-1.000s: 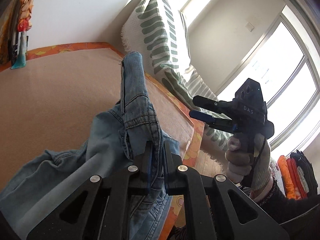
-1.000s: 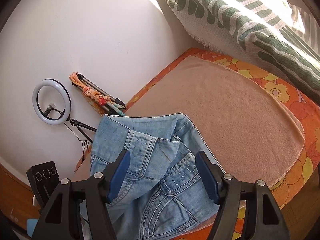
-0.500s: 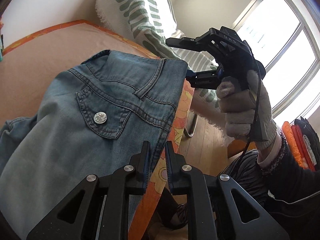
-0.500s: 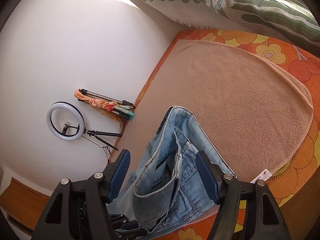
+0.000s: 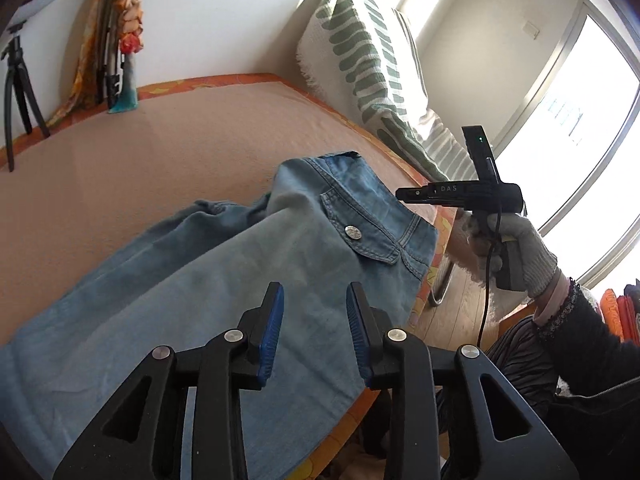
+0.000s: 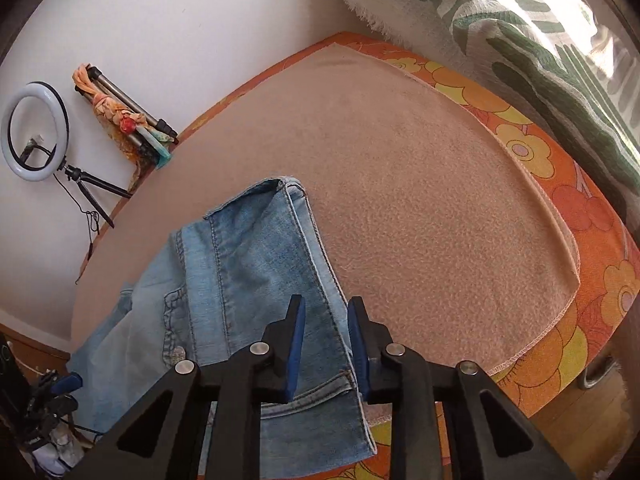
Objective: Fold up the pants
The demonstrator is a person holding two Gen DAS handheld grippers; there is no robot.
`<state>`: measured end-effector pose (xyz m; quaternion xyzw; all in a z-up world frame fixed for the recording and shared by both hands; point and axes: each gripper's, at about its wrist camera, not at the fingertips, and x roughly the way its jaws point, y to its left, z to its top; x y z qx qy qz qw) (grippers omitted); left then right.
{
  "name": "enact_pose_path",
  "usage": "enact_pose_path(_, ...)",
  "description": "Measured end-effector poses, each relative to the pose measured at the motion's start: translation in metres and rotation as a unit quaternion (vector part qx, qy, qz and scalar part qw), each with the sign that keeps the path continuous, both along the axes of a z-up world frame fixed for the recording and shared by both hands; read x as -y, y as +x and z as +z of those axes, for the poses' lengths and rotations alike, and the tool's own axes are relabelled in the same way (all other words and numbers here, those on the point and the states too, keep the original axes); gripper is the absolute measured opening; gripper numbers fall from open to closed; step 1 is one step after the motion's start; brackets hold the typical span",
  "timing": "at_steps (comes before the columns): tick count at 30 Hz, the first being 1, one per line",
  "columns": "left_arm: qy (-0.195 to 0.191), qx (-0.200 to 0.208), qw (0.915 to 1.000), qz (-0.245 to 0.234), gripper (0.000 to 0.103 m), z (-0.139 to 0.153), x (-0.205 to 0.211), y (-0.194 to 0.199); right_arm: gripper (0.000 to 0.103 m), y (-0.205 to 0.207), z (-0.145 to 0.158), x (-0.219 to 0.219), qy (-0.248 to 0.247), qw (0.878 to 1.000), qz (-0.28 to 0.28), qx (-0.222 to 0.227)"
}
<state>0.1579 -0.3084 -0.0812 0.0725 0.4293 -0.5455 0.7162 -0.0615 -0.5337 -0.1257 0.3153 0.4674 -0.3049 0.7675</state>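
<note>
So far the pants (image 5: 224,280) lie loosely spread on the blanket (image 6: 420,200), no neat fold visible, while the left gripper (image 5: 315,328) is opening with nothing gripped and the right gripper (image 6: 326,336) is closing around the waistband edge.

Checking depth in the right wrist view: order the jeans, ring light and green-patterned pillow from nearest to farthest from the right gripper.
From the right gripper:
1. jeans, right under its closing jaws.
2. green-patterned pillow, upper right.
3. ring light, far left by the wall; too close to call against the pillow.
</note>
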Motion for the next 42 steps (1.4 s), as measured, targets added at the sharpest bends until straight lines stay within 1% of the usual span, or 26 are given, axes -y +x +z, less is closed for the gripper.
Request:
enact_pose_path(1,-0.001,-0.002,0.9998,0.018,0.031,-0.001,-0.012,0.009,0.024,0.003,0.010,-0.004,-0.028,1.000,0.007,-0.004)
enact_pose_path(2,0.000,-0.002,0.9994,0.035,0.031,-0.002,-0.023,0.018,0.026,0.004,0.020,-0.008,-0.045,0.999,0.010,0.007)
enact_pose_path(3,0.002,0.000,0.9986,0.053,0.031,-0.002,-0.033,0.026,0.034,0.006,0.032,-0.013,-0.055,0.998,0.015,0.028)
enact_pose_path(5,0.004,-0.001,0.9970,0.077,0.031,-0.001,-0.048,0.042,0.039,0.017,0.053,-0.027,-0.067,0.994,0.044,0.076)
enact_pose_path(6,0.004,-0.002,0.9962,0.087,0.031,-0.001,-0.056,0.047,0.042,0.026,0.061,-0.034,-0.072,0.991,0.067,0.090)
enact_pose_path(7,0.003,-0.001,0.9955,0.095,0.031,-0.001,-0.060,0.050,0.043,0.040,0.068,-0.043,-0.075,0.987,0.098,0.100)
enact_pose_path(9,-0.001,0.001,0.9947,0.102,0.031,-0.001,-0.070,0.051,0.044,0.073,0.075,-0.061,-0.067,0.978,0.165,0.111)
enact_pose_path(10,-0.003,0.005,0.9941,0.108,0.031,-0.001,-0.076,0.051,0.044,0.089,0.074,-0.070,-0.059,0.972,0.201,0.109)
enact_pose_path(12,-0.009,0.002,0.9924,0.122,0.031,-0.003,-0.088,0.051,0.044,0.118,0.068,-0.088,-0.051,0.959,0.262,0.091)
enact_pose_path(15,-0.016,-0.010,0.9881,0.153,0.031,-0.009,-0.111,0.056,0.045,0.155,0.051,-0.113,-0.031,0.934,0.349,0.065)
enact_pose_path(17,-0.012,-0.004,0.9844,0.176,0.031,-0.011,-0.129,0.058,0.048,0.175,0.037,-0.128,-0.033,0.922,0.384,0.037)
enact_pose_path(19,-0.005,0.003,0.9797,0.201,0.031,-0.012,-0.150,0.061,0.049,0.192,0.022,-0.138,-0.036,0.911,0.411,0.011)
enact_pose_path(21,0.001,-0.004,0.9740,0.226,0.031,-0.017,-0.174,0.067,0.049,0.204,0.010,-0.146,-0.044,0.903,0.427,-0.011)
enact_pose_path(23,0.009,-0.002,0.9663,0.257,0.031,-0.020,-0.200,0.073,0.049,0.215,0.001,-0.149,-0.053,0.899,0.434,-0.030)
enact_pose_path(25,0.015,0.003,0.9568,0.290,0.031,-0.022,-0.227,0.078,0.049,0.223,-0.007,-0.148,-0.047,0.898,0.436,-0.038)
enact_pose_path(28,0.012,-0.003,0.9407,0.339,0.031,-0.025,-0.264,0.087,0.049,0.232,-0.016,-0.149,-0.038,0.896,0.440,-0.044)
enact_pose_path(29,0.012,-0.006,0.9355,0.353,0.031,-0.027,-0.276,0.089,0.048,0.234,-0.018,-0.151,-0.034,0.894,0.444,-0.048)
enact_pose_path(31,0.012,-0.012,0.9267,0.375,0.031,-0.031,-0.293,0.092,0.035,0.236,-0.022,-0.157,-0.037,0.888,0.454,-0.056)
enact_pose_path(32,0.012,-0.017,0.9243,0.381,0.031,-0.033,-0.300,0.092,0.030,0.238,-0.023,-0.159,-0.043,0.886,0.458,-0.060)
enact_pose_path(33,0.012,-0.021,0.9220,0.386,0.031,-0.035,-0.305,0.092,0.022,0.238,-0.023,-0.160,-0.052,0.884,0.459,-0.062)
enact_pose_path(36,0.014,-0.029,0.9182,0.395,0.031,-0.039,-0.314,0.093,0.009,0.242,-0.013,-0.155,-0.058,0.888,0.452,-0.057)
enact_pose_path(39,0.008,-0.027,0.9174,0.397,0.031,-0.037,-0.318,0.091,0.006,0.254,0.005,-0.146,-0.081,0.889,0.449,-0.041)
enact_pose_path(41,0.004,-0.025,0.9175,0.397,0.031,-0.035,-0.315,0.092,0.006,0.270,0.005,-0.144,-0.087,0.886,0.453,-0.046)
enact_pose_path(42,0.004,-0.024,0.9182,0.395,0.031,-0.035,-0.313,0.092,0.006,0.278,0.000,-0.146,-0.093,0.883,0.457,-0.054)
